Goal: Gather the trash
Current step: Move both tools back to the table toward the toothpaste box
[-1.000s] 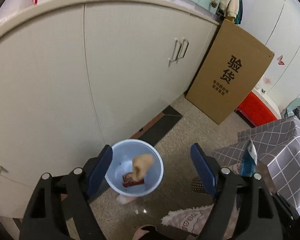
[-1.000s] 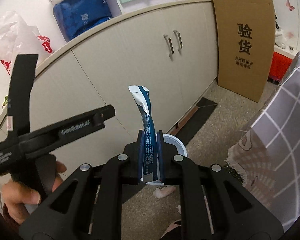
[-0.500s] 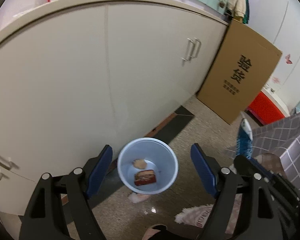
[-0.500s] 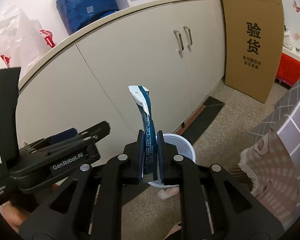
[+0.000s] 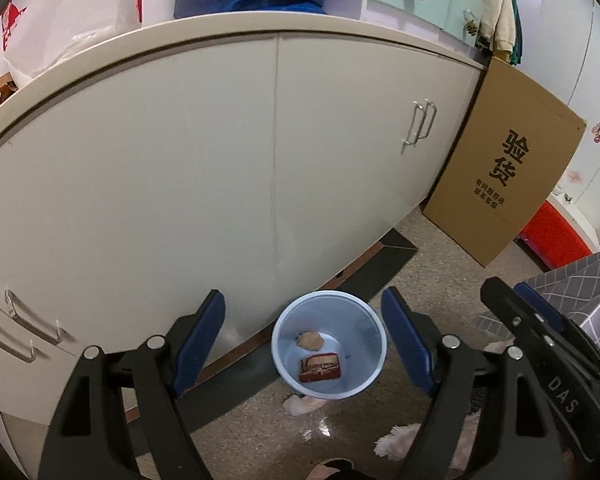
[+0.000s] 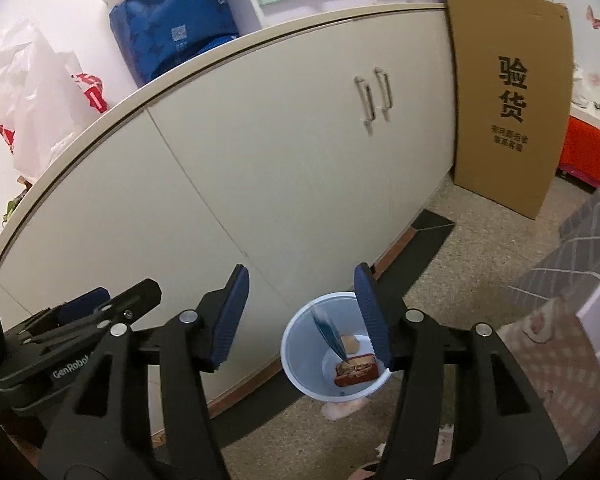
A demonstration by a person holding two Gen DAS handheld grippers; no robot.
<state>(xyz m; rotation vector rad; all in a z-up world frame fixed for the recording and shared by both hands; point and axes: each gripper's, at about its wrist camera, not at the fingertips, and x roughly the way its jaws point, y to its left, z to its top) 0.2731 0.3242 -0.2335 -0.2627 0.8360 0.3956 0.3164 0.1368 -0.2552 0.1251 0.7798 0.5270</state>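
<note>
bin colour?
Pale blue, white-looking inside: the bin shows best in the left wrist view, standing on the floor by the cabinet.

Your pale blue bin [image 6: 300,364] stood upright on the floor against the cabinet. Inside it lay a red-brown wrapper [image 6: 356,374] and a tan lump [image 6: 350,343], with the blue sachet [image 6: 330,334] slanting in above them.

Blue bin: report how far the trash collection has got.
Done: the blue bin holds a red packet and a tan lump. In hand: the right gripper is opening, and its blue wrapper is dropping into the bin. Left: a pale scrap lies on the floor beside it.
</note>
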